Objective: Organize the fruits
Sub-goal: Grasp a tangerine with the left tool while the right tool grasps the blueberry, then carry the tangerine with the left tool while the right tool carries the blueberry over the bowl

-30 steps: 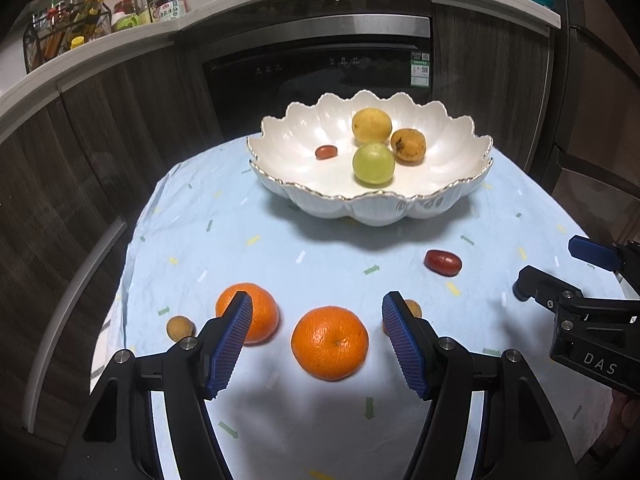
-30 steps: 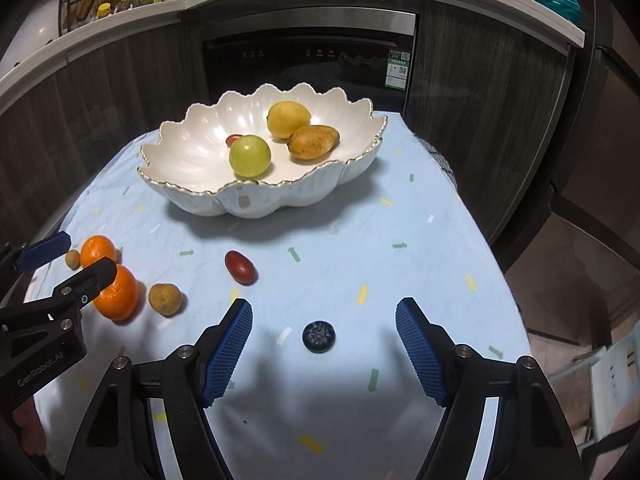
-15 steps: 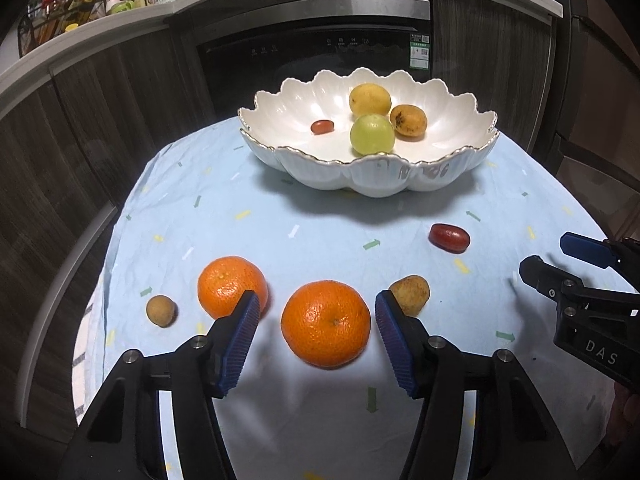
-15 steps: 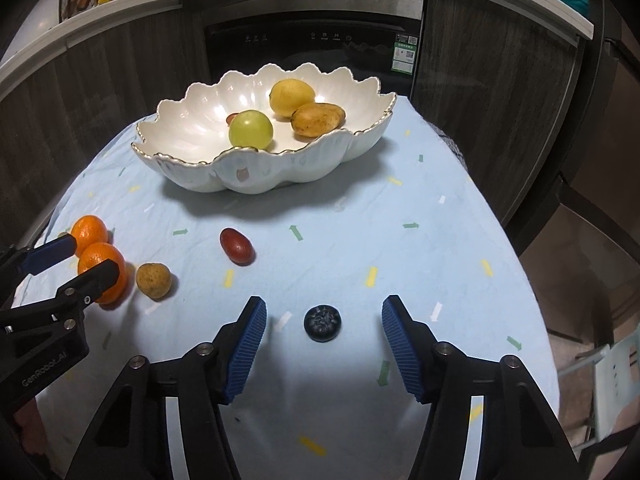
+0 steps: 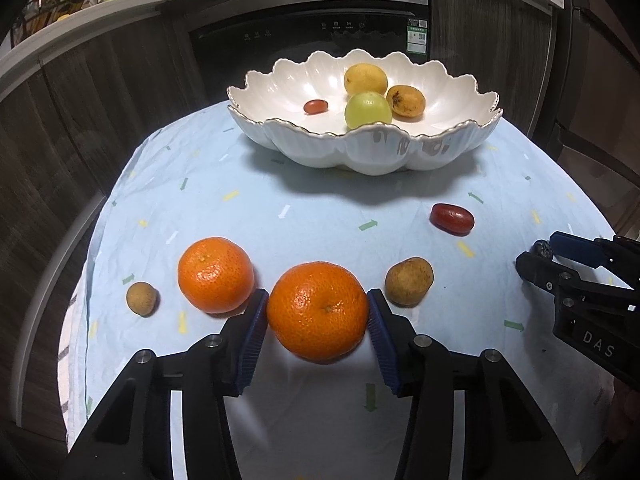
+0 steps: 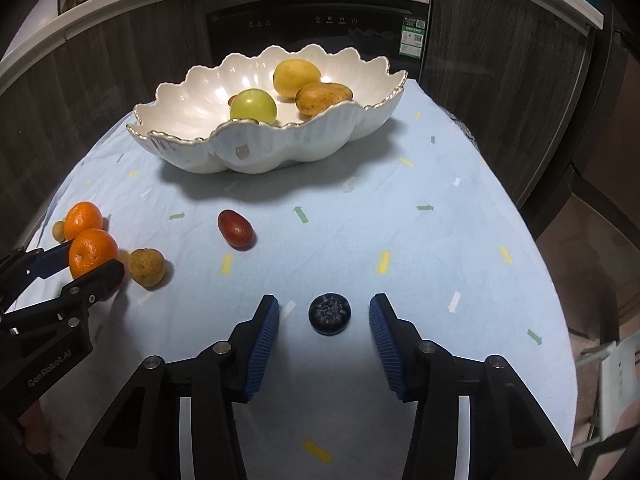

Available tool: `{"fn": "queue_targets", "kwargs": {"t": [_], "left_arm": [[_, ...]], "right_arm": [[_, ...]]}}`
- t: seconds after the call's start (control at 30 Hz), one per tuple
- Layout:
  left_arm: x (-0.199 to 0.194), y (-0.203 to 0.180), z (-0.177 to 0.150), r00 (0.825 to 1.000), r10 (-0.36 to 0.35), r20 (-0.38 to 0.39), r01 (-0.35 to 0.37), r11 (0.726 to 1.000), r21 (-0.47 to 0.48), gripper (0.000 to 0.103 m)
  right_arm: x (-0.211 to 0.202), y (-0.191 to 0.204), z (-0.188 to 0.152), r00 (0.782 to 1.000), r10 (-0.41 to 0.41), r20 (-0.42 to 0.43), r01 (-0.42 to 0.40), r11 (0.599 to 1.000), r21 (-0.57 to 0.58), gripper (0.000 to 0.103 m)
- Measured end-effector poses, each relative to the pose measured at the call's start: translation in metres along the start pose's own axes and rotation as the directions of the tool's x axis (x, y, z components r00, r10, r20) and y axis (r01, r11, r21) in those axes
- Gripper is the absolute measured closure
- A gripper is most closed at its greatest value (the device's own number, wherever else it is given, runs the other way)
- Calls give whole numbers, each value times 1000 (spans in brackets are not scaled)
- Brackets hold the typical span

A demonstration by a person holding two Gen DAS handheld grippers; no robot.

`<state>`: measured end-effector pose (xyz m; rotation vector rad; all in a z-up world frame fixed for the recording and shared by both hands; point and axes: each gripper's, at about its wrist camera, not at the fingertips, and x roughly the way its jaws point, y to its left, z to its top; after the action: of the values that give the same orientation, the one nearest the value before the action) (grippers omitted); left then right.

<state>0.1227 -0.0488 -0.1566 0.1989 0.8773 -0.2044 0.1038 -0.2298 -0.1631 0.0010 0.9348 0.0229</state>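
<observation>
Left gripper (image 5: 318,312) jaws closing, touching the orange (image 5: 318,316); right gripper (image 6: 324,320) jaws closing, clear of the blueberry (image 6: 330,314) between them.

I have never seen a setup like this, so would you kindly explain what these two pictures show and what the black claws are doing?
There is no robot: a person holds a two-finger gripper in each hand, and each carries a fisheye camera looking along its fingers. One picture is from the left gripper, the other from the right gripper. On the pale blue patterned tablecloth stands a scalloped white bowl already holding some fruit. The left jaws are closing, blue pads against the near orange mandarin. The right jaws are closing around a small dark blueberry with gaps left on both sides. A second mandarin and a red oval fruit lie loose.
</observation>
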Motion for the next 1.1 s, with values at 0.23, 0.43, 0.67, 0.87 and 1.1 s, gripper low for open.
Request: {"fn": "queue_targets", "kwargs": {"t": [0.23, 0.43, 0.67, 0.87, 1.1], "left_arm": [[1, 0, 0, 1000, -2, 5, 2, 1000, 1, 56], [0, 1, 1, 1000, -7, 4, 7, 1000, -4, 56], [-5, 1, 2, 1000, -7, 12, 7, 1000, -3, 57], [-11, 2, 4, 1000, -5, 25, 5, 1000, -3, 57], [-19, 2, 7, 999, -2, 40, 2, 1000, -5, 57]], "right_arm": [[1, 3, 0, 1000, 18, 7, -18, 1000, -10, 71], [2, 4, 1, 1000, 28, 6, -28, 1000, -14, 80], [-2, 5, 2, 999, 32, 16, -32, 999, -13, 81], [-8, 5, 4, 999, 35, 32, -35, 999, -14, 81], [-17, 5, 7, 998, 36, 55, -35, 999, -16, 81]]}}
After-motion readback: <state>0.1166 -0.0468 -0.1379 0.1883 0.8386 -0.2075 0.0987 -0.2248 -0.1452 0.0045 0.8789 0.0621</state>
